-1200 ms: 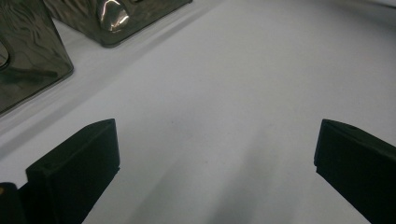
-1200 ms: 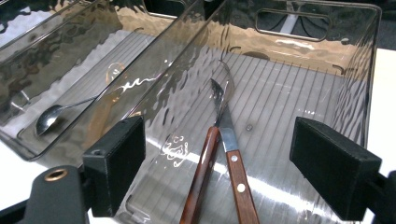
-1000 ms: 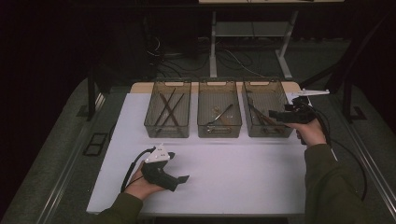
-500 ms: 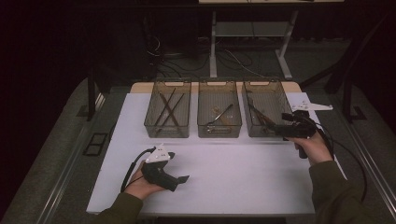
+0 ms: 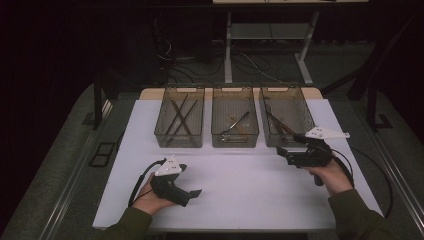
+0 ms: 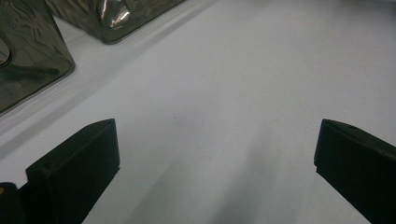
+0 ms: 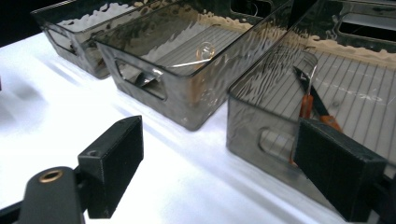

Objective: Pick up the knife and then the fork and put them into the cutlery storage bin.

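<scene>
**Both grippers empty, right one at the near wall of the right bin**

I see my right gripper (image 5: 283, 152) spread wide, nothing between its blocky black jaws, just before the right bin (image 5: 306, 113), smoky ribbed plastic holding orange-handled tools (image 7: 306, 106). My left gripper (image 5: 196, 192) gapes empty over the smooth white tabletop (image 5: 250, 180).

High view overhead, facing forward-down; tool views low, close over table (image 5: 240, 180); bins (image 5: 235, 122) shared

The white table (image 5: 240, 190) lies bare in front – three bins (image 5: 235, 122) (side by side) wall off its far edge.
</scene>
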Tool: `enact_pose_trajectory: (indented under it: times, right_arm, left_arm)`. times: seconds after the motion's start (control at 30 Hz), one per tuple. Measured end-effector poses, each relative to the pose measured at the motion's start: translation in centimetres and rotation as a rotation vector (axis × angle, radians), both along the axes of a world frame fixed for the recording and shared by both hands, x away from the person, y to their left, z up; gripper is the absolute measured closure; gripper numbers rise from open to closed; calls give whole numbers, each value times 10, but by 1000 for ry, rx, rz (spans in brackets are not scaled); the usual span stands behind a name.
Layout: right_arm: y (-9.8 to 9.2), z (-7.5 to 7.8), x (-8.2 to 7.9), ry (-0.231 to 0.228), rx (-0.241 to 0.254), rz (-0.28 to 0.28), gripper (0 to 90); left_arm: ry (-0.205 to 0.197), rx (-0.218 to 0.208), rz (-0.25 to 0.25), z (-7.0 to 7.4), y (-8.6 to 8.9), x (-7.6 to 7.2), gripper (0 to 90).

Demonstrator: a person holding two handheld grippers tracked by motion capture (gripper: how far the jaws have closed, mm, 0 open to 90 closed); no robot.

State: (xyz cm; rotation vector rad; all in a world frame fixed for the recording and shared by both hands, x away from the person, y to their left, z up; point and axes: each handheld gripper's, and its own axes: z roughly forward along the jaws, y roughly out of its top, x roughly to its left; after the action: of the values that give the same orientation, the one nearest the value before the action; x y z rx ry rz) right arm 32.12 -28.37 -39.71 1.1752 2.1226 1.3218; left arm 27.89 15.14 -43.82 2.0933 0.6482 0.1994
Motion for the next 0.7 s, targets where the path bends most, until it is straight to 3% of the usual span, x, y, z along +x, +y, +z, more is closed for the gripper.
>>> enact_pose_trajectory:
  times: [0.33, 0.7]
  right_arm:
    - [-3, -22, -29, 3, 19, 25, 162]
    - [-2, -43, -55, 52, -34, 86, 162]
  left_arm:
    - [-4, -3, -7, 2, 0, -2, 0]
    - [-3, 1, -15, 2, 0, -3, 0]
